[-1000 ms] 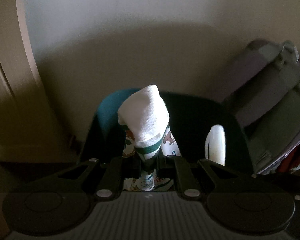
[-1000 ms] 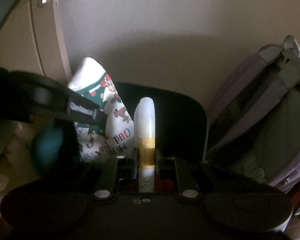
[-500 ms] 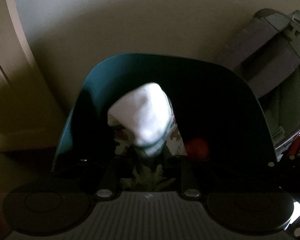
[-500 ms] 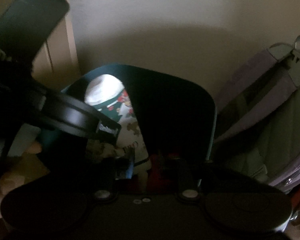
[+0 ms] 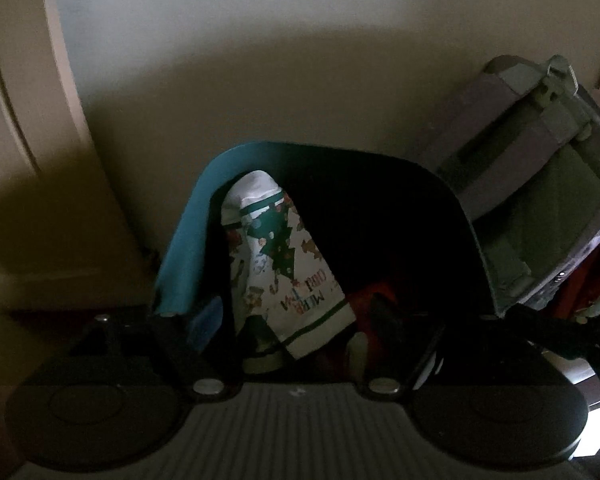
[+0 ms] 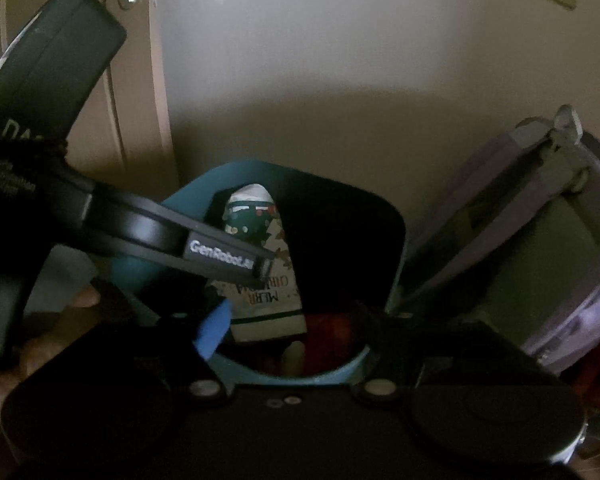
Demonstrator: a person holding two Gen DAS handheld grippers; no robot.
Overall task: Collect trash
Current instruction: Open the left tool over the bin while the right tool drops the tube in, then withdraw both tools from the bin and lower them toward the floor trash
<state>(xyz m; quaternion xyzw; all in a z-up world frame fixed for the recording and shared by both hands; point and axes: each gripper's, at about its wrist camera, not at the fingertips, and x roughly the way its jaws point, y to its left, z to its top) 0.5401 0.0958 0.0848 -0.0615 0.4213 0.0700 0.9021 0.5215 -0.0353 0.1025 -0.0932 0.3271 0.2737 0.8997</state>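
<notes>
Both claws hang over the teal bin [image 5: 188, 248], pointing down into its mouth. The left claw [image 5: 296, 344] has just been opening and its jaws now stand wide, with nothing pressed between them. The Christmas-print paper cup [image 5: 276, 264] it hovers above lies free inside the bin, leaning against the bin's left wall with its white bottom uppermost and its green-banded rim low, close in front of the claw. One blue pad [image 5: 208, 318] of the left claw shows just inside the bin's left wall, beside the cup and not pressing on it.

The right claw [image 6: 296, 356] has likewise just been opening; its jaws are spread apart and empty. Below them, deep in the bin, a pale slim tube [image 6: 294, 356] stands among dim red items [image 6: 328, 326] on the bin's bottom; what those red things are I cannot tell in the gloom. From this side the left claw's black finger crosses in front of the bin, and the person's fingers [image 6: 84, 300] show to the bin's left.

The bin sits against a pale wall [image 5: 300, 80]. A grey-and-lilac backpack [image 5: 540, 184] leans just to the bin's right, and a cream door frame [image 5: 16, 140] rises on the bin's left.
</notes>
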